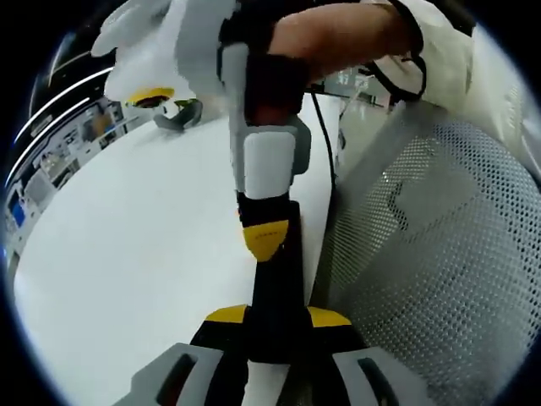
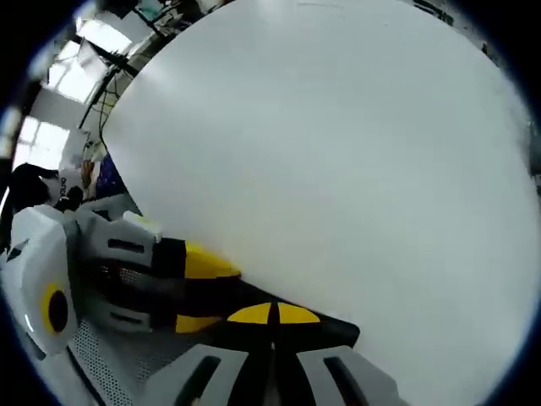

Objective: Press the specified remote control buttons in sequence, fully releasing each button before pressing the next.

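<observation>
I see the black slab-shaped remote point(image 1: 277, 292) clamped in the left gripper point(image 1: 277, 326), running up frame centre. The right gripper point(image 1: 269, 165) sits over its far end; in its own view the right gripper point(image 2: 272, 320) has jaws together. Smooth matte white table point(image 1: 135, 245); perforated white mesh chair point(image 1: 439, 254) at right.

Left gripper point(image 1: 275, 326): jaws drawn together around a long black object; yellow pads at the tips.
Right gripper point(image 2: 272, 317): jaws together, yellow tips meeting, and seen from the left gripper view point(image 1: 262, 182) pointing downward.
Forearm point(image 1: 338, 34): bare, gripping the right gripper from above.
</observation>
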Demonstrator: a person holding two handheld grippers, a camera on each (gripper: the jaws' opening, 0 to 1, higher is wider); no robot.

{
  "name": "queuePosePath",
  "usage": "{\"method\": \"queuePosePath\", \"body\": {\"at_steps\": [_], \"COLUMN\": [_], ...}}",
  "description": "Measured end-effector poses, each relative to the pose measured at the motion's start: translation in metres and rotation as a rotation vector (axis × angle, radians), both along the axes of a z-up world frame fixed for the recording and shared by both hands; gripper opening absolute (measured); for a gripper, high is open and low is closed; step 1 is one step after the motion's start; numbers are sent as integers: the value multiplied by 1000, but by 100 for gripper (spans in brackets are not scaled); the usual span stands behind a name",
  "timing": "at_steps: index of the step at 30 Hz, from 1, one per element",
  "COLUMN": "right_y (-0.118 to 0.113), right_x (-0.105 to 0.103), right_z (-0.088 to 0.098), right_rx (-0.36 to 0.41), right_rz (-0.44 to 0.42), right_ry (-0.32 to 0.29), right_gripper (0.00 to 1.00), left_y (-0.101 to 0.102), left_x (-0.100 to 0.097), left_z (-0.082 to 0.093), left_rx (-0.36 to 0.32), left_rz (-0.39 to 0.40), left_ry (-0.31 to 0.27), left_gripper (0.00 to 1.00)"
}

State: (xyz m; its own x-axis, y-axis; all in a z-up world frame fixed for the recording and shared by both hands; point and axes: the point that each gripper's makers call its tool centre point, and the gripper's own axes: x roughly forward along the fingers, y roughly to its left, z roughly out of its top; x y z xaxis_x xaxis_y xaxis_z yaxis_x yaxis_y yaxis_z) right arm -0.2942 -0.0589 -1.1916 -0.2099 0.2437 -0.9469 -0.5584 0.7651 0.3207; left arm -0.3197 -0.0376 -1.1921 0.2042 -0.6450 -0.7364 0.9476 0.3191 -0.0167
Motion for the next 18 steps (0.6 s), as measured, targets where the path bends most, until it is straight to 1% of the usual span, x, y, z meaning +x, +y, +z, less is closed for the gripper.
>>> {"method": "queuePosePath", "body": {"at_steps": [1,2,3,5,7,8,14,16,17,18], "right_y": [0,1,0,0,1,0,-2,-2,-2,-2], "right_x": [0,1,0,1,2,1,-3,-2,-1,-2], "right_z": [0,-1,-1,-2,-2,-2,1,1,1,1], "right_rx": [-25,-35,-56,-75,-76,-79,-74,-61,-46,-39], "right_rz": [-15,-10,-7,-18,-8,-16,-29,-100,-139,-153], "right_ry": [37,51,89,124,133,141,138,112,90,76], "right_gripper": [0,0,0,0,0,0,0,0,0,0], "left_y": [0,0,0,0,0,0,0,0,0,0], "left_x": [0,0,0,0,0,0,0,-1,-1,-1], "left_z": [0,0,0,0,0,0,0,0,0,0], "left_rx": [6,10,13,15,15,14,13,13,14,15], "left_rz": [0,0,1,3,6,6,0,-1,-2,-5], "left_ry": [0,-1,-1,2,4,4,5,4,3,1], "left_gripper": [24,24,24,24,24,24,24,24,24,24]}}
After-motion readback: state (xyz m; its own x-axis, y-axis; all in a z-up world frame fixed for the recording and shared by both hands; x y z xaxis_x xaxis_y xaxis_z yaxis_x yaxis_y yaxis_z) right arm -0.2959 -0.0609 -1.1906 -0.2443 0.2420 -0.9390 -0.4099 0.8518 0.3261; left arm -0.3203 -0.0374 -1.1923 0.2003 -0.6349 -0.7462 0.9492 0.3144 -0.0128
